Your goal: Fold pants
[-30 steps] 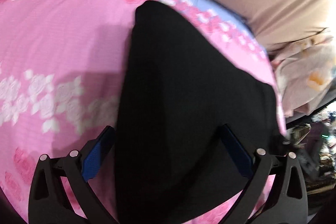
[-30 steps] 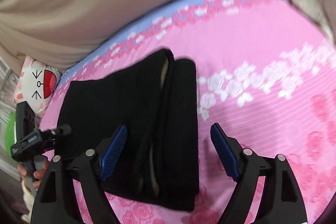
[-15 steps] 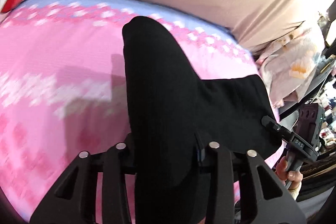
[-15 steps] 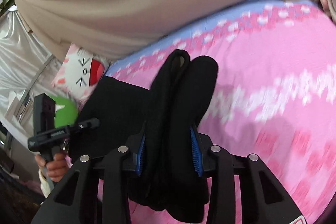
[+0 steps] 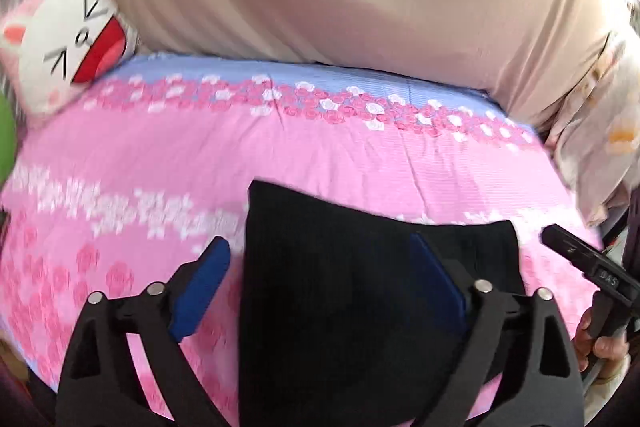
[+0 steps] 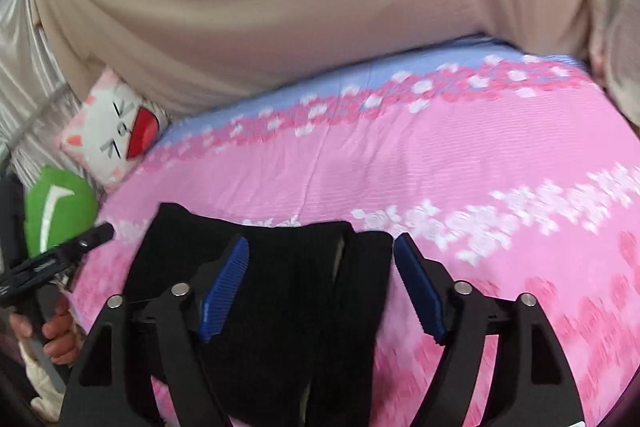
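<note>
Where half a second ago the left hand-held gripper (image 5: 320, 291) pinched a raised ridge of the black pants (image 5: 340, 307), its jaws are now opening and stand wide, gripping nothing. From the left wrist view the pants lie flat again on the pink flowered bed (image 5: 200, 163), as a shorter block with a square far edge; I judge a fold has just been laid down and let go. The left blue pad sits over bare sheet just beside the cloth's edge, the right pad over the cloth itself, so the near part of the pants lies between and below the jaws. At the right edge the other hand (image 5: 600, 343) carries its tool.

From the right wrist view the right hand-held gripper (image 6: 320, 291) has likewise given up its bunch of cloth; its jaws are opening, with nothing clamped. The pants (image 6: 280, 307) lie below, two stacked leg edges running between the pads. Folding looks close to done.
</note>
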`<move>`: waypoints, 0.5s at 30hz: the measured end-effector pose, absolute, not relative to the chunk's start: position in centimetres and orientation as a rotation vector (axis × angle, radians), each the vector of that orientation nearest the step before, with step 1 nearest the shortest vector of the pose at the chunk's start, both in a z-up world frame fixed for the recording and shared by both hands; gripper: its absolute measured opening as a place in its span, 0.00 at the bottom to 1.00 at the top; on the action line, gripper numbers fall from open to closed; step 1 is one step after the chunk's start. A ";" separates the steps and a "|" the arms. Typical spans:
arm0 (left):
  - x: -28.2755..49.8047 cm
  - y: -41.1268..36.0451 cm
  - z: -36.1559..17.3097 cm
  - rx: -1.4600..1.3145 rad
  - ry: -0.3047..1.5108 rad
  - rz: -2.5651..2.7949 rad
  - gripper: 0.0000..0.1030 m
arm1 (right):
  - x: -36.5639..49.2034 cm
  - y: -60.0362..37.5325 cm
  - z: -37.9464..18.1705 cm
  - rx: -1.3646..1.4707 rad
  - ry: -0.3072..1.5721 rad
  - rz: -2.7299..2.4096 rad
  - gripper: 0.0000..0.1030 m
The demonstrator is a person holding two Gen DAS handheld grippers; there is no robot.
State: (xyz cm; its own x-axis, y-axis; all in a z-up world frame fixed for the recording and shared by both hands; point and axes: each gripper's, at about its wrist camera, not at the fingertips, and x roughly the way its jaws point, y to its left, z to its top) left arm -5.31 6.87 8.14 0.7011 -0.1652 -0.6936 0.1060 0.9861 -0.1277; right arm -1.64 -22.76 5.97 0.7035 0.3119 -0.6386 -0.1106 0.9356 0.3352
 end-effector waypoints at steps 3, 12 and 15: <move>-1.9 5.4 5.0 0.010 0.858 -0.065 0.87 | 2.9 -21.9 3.0 0.303 0.873 0.255 0.66; -0.4 6.2 3.3 -0.005 0.876 -0.023 0.93 | -0.6 -21.5 7.1 0.264 0.703 0.322 0.22; 0.5 5.0 1.7 0.019 0.908 -0.022 0.93 | 2.4 -22.5 1.3 0.218 0.873 0.177 0.25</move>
